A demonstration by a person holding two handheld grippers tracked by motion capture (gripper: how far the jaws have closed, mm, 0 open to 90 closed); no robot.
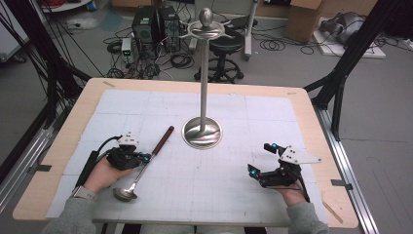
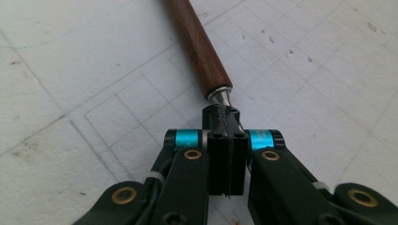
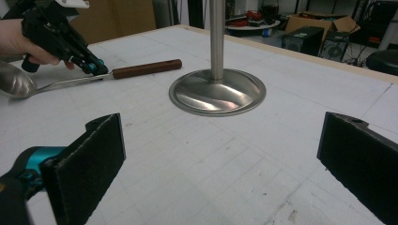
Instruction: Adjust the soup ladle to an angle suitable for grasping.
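A ladle [image 1: 141, 163] with a dark wooden handle, a thin steel shaft and a round steel bowl is lying slantwise on the white table cover [image 1: 195, 195], bowl toward the person. The left gripper [image 1: 144, 157] is clamping the steel shaft just below the wooden handle, jaws pressed tight around it. The left hand [image 1: 104, 175] is resting low on the cover beside the bowl. Well apart on the right, the right gripper [image 1: 260, 158] is sitting with jaws spread wide, facing the metal stand [image 1: 202, 131].
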